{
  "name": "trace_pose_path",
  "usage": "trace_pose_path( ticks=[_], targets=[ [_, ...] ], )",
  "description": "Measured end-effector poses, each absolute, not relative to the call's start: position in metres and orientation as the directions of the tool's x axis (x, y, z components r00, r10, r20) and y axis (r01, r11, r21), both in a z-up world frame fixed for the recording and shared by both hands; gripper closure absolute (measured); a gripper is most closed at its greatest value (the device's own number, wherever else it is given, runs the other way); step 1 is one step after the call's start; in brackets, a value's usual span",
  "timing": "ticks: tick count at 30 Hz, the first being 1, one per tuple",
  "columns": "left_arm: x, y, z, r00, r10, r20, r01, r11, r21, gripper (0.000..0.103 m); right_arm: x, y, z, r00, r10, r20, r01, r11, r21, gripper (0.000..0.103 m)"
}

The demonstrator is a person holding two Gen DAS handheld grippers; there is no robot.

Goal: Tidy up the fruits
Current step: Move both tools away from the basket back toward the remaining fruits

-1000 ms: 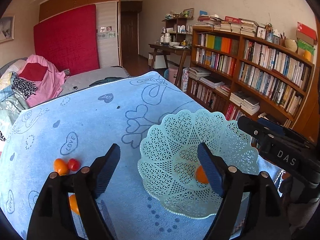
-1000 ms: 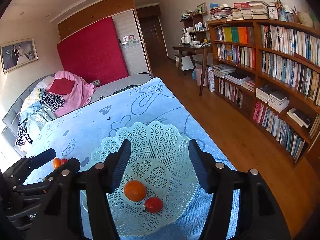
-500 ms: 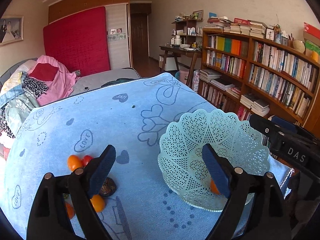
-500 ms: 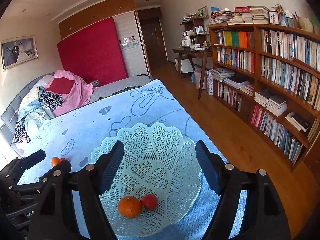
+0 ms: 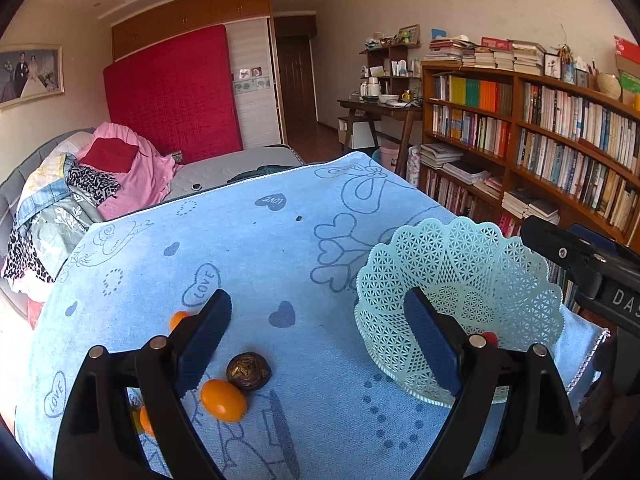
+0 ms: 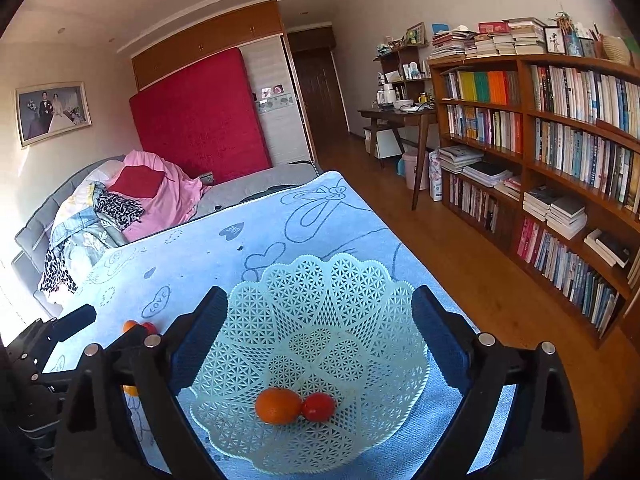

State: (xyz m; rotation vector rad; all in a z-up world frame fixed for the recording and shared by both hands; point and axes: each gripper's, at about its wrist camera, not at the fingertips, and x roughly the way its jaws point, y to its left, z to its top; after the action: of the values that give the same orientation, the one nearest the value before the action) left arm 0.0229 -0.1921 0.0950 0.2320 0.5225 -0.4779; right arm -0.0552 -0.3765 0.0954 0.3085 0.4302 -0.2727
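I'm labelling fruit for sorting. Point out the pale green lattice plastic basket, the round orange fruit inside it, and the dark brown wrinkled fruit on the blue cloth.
Pale green lattice plastic basket (image 6: pixel 320 276): right wrist view, far inner wall.
Round orange fruit (image 6: pixel 278 405): right wrist view, centre.
Dark brown wrinkled fruit (image 5: pixel 248 371): left wrist view, top.

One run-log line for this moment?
left claw: open, empty | right claw: opening, empty | basket: orange, tomato | blue cloth: loose fruit
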Motion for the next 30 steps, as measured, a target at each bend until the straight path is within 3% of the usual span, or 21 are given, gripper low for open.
trace_pose_path(
  ticks=[5,30],
  targets=[
    [0.026,-0.183,0.093,0.780,-0.339,-0.526,0.456,0.884,0.106,0.016,-0.053,-0.369,0.093,0.885,-0.142,-0.444,0.281,0.922,0.265,0.008],
    [0.039,-0.116,0.081,0.820,-0.227,-0.526,0.316,0.945,0.086,0.016,-0.026,-0.289,0.081,0.874,-0.045,-0.483,0.140,0.977,0.162,0.008]
  ],
)
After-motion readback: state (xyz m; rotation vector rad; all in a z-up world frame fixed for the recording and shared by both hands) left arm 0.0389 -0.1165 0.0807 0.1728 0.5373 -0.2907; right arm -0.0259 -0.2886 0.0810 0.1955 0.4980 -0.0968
